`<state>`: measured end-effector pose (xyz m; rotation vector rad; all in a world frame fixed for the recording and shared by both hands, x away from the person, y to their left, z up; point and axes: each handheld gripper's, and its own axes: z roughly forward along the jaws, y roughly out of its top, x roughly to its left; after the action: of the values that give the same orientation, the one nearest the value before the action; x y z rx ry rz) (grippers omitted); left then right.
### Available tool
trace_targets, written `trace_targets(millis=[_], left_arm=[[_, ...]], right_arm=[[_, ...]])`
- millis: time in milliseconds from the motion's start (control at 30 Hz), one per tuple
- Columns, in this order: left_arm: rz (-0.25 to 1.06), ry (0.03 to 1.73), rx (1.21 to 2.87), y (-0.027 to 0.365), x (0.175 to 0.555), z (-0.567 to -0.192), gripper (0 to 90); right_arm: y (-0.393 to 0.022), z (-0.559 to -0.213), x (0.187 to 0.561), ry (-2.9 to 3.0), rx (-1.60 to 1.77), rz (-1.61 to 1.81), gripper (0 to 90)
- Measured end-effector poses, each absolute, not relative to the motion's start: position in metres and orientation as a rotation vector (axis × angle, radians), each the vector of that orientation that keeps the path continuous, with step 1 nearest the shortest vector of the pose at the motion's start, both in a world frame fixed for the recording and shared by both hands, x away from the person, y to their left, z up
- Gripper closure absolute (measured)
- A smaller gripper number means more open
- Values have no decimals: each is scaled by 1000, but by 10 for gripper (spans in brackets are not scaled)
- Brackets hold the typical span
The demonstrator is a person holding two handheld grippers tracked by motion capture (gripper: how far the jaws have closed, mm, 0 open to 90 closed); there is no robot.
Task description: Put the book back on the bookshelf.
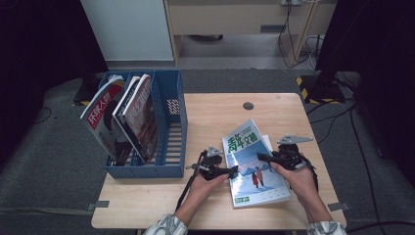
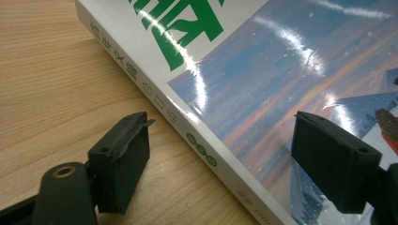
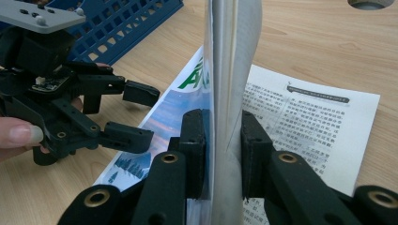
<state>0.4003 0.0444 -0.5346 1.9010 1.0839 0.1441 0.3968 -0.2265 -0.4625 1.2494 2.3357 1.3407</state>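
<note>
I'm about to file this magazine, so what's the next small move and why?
Probably close the left gripper on the magazine: its jaws stand open astride the spine edge, while the right gripper already pinches the lifted cover pages.

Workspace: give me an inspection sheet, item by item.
Surface: wooden table, with a round hole near its far edge.
Job's things: a magazine lies flat near the front; another magazine, held on edge, rises over an open page.
Clutter: blue file rack at the left, with magazines leaning in it.
Grippers: left tool is open, its jaws straddling the flat magazine's spine edge without pressing. Right tool is shut on the upright magazine.
Cables: one trails from the left tool toward the front edge; more lie on the floor at right.
Surroundings: grey carpet, a striped floor marking, dark curtains.
</note>
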Motion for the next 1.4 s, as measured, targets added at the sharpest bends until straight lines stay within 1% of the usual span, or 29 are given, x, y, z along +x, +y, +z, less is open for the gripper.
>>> trace_targets(millis=[567,767,1000,1233,1400], left_arm=[[129,1087,1879,46,402,-535,146],[105,1081,1863,48,404,-537,126],[18,1053,1857,44,406,-539,88],[-42,1005,1866,38,408,-540,84],[-74,1002,1851,39,411,-541,82]], right_arm=[[-224,-454,394,2323,1225,1357,754],[-225,-451,393,2308,1213,1371,755],[-227,-446,393,2294,1183,1387,755],[-228,-444,392,2281,1175,1404,755],[-229,-443,392,2279,1166,1416,756]])
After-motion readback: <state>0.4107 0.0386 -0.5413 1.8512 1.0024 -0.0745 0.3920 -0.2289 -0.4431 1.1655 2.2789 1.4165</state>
